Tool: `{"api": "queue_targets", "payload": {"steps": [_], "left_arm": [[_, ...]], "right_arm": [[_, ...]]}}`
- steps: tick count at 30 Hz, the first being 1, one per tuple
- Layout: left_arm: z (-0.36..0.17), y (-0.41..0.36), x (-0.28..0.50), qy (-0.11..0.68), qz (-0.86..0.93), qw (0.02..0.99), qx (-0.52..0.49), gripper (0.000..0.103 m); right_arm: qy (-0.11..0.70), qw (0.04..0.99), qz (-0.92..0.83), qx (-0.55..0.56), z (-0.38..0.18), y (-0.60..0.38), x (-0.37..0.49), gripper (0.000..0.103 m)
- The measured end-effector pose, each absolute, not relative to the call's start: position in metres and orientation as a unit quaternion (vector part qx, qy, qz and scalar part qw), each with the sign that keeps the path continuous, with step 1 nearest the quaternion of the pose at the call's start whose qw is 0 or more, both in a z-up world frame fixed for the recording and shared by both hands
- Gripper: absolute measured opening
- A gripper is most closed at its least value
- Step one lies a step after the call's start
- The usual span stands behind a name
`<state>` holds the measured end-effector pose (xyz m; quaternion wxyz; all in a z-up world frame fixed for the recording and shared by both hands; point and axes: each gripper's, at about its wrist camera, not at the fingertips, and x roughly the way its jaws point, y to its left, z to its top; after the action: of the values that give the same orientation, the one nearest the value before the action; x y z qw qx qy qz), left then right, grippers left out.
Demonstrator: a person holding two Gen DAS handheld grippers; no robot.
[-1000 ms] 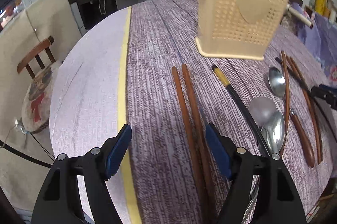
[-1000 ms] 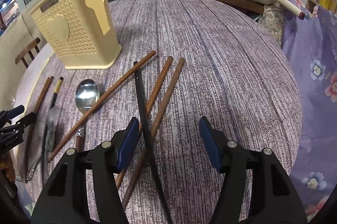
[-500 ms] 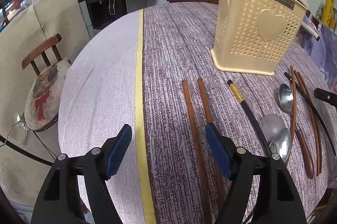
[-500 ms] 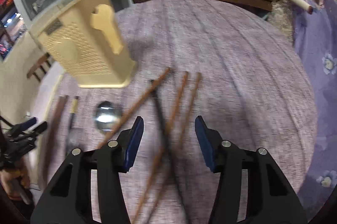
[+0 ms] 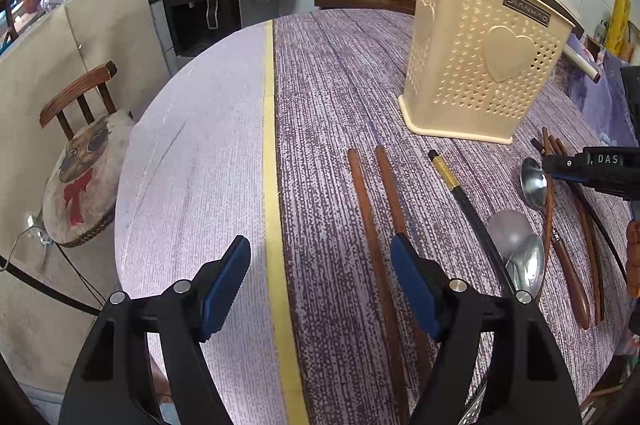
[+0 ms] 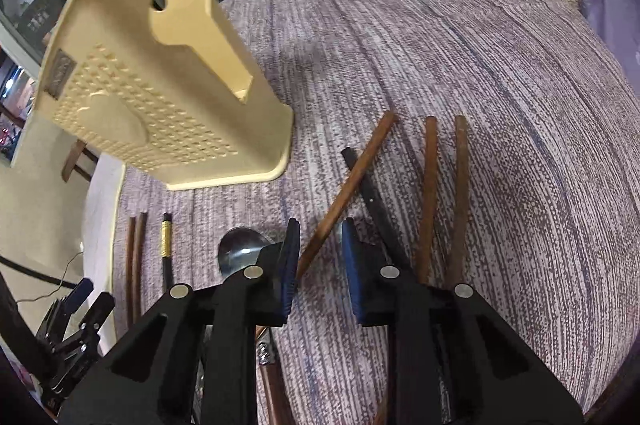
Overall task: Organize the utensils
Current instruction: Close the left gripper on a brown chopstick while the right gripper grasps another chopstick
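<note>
1. At the far left, off the table, a wooden chair (image 5: 76,97) with a pug-print cushion stands below the table edge.
2. The round table (image 5: 192,153) wears a purple woven cloth with a yellow stripe (image 5: 270,161) running away from the camera.
3. The left gripper (image 5: 320,281) hovers low over the cloth with its blue pads wide apart and released; nothing lies between them except the stripe, and its right pad sits just above a pair of brown chopsticks (image 5: 372,225) lying side by side.
4. Right of that pair lies a black chopstick with a gold band (image 5: 460,193), then two metal spoons (image 5: 524,257) overlapping near the table's near edge.
5. The cream perforated utensil holder (image 5: 480,65) with a heart emblem stands upright behind them, with no utensils showing in it.
6. The right gripper (image 6: 320,257) is closing its jaws around a slanted brown chopstick (image 6: 352,181); the stick runs between the pads, which do not yet clearly press it.
7. Just right of it lie a black chopstick (image 6: 376,201) and two more brown chopsticks (image 6: 444,193), roughly parallel.
</note>
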<state>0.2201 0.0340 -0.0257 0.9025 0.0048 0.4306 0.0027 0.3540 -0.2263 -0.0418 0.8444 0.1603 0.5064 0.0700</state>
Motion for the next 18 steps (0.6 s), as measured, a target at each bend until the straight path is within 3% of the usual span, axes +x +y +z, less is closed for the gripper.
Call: {"api": "queue_targets", "payload": {"steps": [18], "left_arm": [[-0.039,0.013,0.274,0.48,-0.01,0.876,0.033,0.033]], "right_arm": [[0.506,0.853,0.03,0.126,-0.044,-0.225,0.402,0.019]]}}
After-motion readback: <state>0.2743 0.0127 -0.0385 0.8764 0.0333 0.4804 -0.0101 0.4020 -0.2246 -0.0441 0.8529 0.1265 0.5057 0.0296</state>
